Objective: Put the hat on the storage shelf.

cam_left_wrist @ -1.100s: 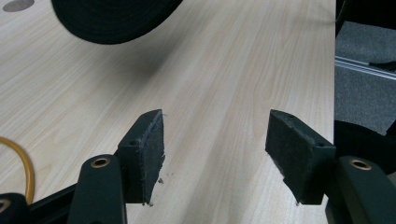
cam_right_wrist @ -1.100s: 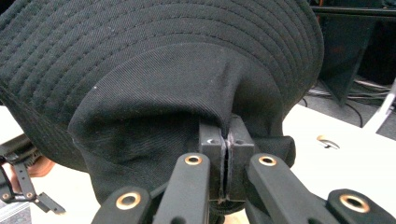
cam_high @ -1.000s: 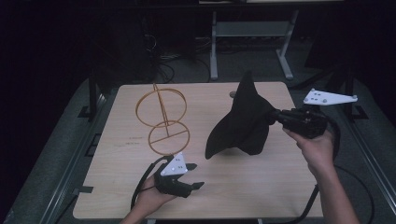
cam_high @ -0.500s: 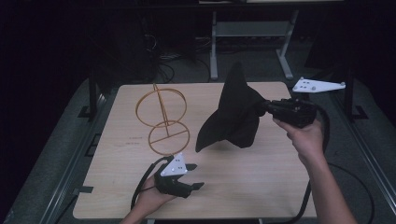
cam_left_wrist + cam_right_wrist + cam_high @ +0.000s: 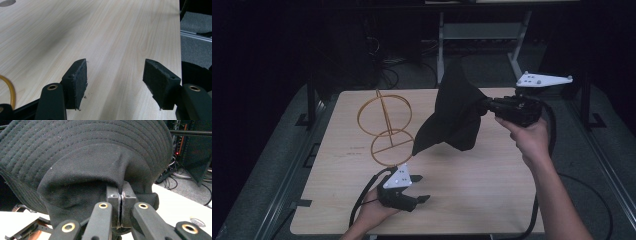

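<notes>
Above the table (image 5: 492, 200), a black hat (image 5: 454, 117) pinched tight in the right gripper (image 5: 486, 105), carried toward the wire stand (image 5: 384, 127). Left gripper (image 5: 422, 189) spread wide, resting low, holding nothing. Next, probably: hat over the stand's top ring, then lowered gently.

**Occlusions and cut-offs**

Right gripper view: hat (image 5: 100, 165) cut by the top and left edges; the fabric hangs over the pad tips, so the pinched hem is hidden. A wire stand (image 5: 20, 207) peeks from below the hat, mostly covered.

Left gripper view: stand ring (image 5: 10, 90) shows as a short arc, cut by the left edge.

High view: hat (image 5: 452, 117) hides the right gripper (image 5: 484, 106) tips and part of the table (image 5: 492, 200). Room behind is too dark to read.
</notes>
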The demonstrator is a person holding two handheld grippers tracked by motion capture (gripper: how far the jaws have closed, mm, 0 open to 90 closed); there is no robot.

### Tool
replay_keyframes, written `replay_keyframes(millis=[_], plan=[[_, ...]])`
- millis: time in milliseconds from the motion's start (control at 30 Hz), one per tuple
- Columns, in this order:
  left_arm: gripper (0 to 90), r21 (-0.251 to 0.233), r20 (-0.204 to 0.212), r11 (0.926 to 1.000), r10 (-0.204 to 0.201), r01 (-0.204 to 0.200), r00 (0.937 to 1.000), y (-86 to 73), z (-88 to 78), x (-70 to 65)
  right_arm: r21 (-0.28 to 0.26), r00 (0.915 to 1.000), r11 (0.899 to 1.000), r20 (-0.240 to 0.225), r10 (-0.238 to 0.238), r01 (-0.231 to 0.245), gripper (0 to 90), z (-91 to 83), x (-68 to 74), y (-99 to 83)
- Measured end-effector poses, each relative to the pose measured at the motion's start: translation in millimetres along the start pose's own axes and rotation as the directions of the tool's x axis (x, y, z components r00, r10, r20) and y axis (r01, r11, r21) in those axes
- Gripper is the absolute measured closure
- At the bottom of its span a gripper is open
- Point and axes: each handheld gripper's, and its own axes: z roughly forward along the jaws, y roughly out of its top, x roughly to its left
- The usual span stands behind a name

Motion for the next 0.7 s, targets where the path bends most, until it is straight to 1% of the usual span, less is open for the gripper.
replay_keyframes(millis=[233, 300, 433, 467, 600, 633, 667, 700], plan=[[35.4, 0.003, -0.002, 1.0, 0.0, 0.0, 1.0, -0.5, 0.8, 1.9, -0.007, 0.9998, 1.0, -0.02, -0.001, 0.0, 88.2, 8.8, 3.1, 11.3], [35.4, 0.0, 0.002, 1.0, -0.01, 0.01, 0.9999, -0.9, 0.9, 1.8, -0.014, 0.9995, 1.0, -0.03, -0.005, 0.004, 88.1, 13.0, 4.7, 15.9], [35.5, -0.003, 0.001, 0.9999, -0.013, 0.013, 0.9999, -1.0, 0.9, 2.6, -0.017, 0.9991, 1.0, -0.042, -0.004, 0.003, 88.2, 16.8, 5.6, 20.0], [35.5, -0.002, -0.001, 0.9999, -0.011, 0.011, 0.9999, -0.9, 0.6, 2.8, -0.018, 0.9988, 1.0, -0.049, -0.004, 0.003, 88.1, 19.1, 6.7, 23.4], [35.5, 0.001, -0.005, 0.9998, -0.021, 0.021, 0.9998, -1.1, -0.2, 4.4, -0.021, 0.9981, 1.0, -0.06, -0.014, 0.013, 88.1, 24.4, 10.1, 31.3], [35.5, -0.004, -0.005, 0.9996, -0.027, 0.027, 0.9996, -1.3, -0.3, 4.8, -0.021, 0.9981, 1.0, -0.06, -0.014, 0.013, 88.1, 24.4, 10.1, 31.3], [35.5, -0.004, -0.004, 0.9997, -0.023, 0.023, 0.9997, -1.3, -0.6, 5.7, -0.023, 0.9978, 1.0, -0.064, -0.018, 0.017, 88.1, 28.0, 11.5, 34.7], [35.5, -0.007, -0.002, 0.9996, -0.029, 0.029, 0.9996, -1.2, -1.0, 5.7, -0.022, 0.9976, 1.0, -0.068, -0.016, 0.014, 88.1, 30.0, 12.4, 36.3]])
